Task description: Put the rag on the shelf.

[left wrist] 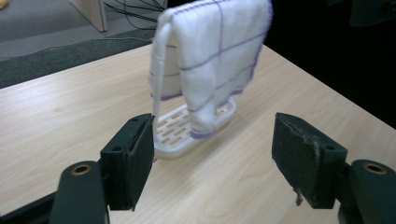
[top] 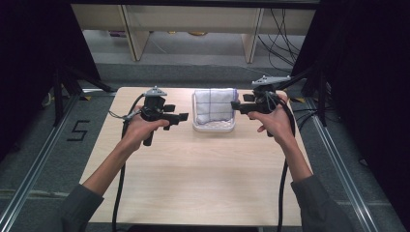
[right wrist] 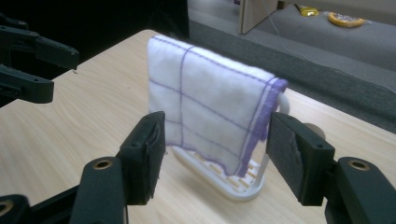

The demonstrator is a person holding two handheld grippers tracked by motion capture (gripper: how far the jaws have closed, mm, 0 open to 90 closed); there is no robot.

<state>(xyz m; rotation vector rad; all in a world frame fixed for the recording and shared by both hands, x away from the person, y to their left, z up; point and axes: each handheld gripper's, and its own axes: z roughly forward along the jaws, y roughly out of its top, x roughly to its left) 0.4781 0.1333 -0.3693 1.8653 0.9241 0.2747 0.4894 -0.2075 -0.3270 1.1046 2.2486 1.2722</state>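
A white cloth with purple grid lines (top: 213,106) hangs over a small white rack (top: 213,127) at the table's far middle. The cloth (left wrist: 215,56) drapes down to the rack's slotted base (left wrist: 180,135). My left gripper (top: 182,117) is held just left of the rack, open, jaws pointing toward it and holding nothing (left wrist: 212,158). My right gripper (top: 235,105) is just right of the rack, open, with the cloth (right wrist: 210,112) seen between and beyond its jaws (right wrist: 215,156). Neither gripper touches the cloth.
The light wooden table (top: 193,174) ends at a far edge just behind the rack. Beyond it, on the grey floor, stand pale furniture legs (top: 138,36) and loose cables (top: 283,34). Black cables (top: 281,188) trail from both grippers toward the near edge.
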